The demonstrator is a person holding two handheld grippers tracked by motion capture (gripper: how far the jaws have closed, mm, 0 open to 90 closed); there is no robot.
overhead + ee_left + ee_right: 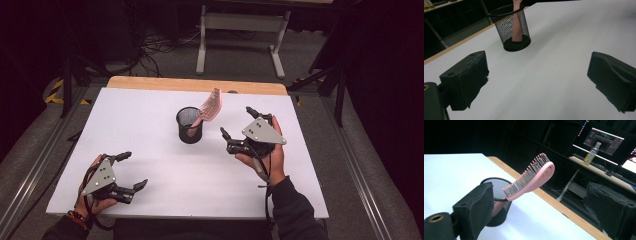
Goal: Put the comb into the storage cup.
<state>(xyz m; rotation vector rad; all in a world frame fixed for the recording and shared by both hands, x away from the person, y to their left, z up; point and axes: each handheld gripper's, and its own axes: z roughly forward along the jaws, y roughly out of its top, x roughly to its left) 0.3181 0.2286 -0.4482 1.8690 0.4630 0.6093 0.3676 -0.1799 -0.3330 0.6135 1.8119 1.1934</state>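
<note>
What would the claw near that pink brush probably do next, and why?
Probably draw back a little. The pink hairbrush already stands handle-down in the black mesh cup, leaning on its rim, and the right claw is open beside it, holding nothing. The left claw rests open, nearer the person.

Hairbrush (534, 178): pink body and handle, grey bristles with pink tips.
Mesh cup (190, 125): black wire mesh, solid black base.
Desk (150, 165): white top, light wood edge at 12 o'clock.
Left claw (124, 172) and right claw (239, 121): black jaws, grey three-cornered plates.
</note>
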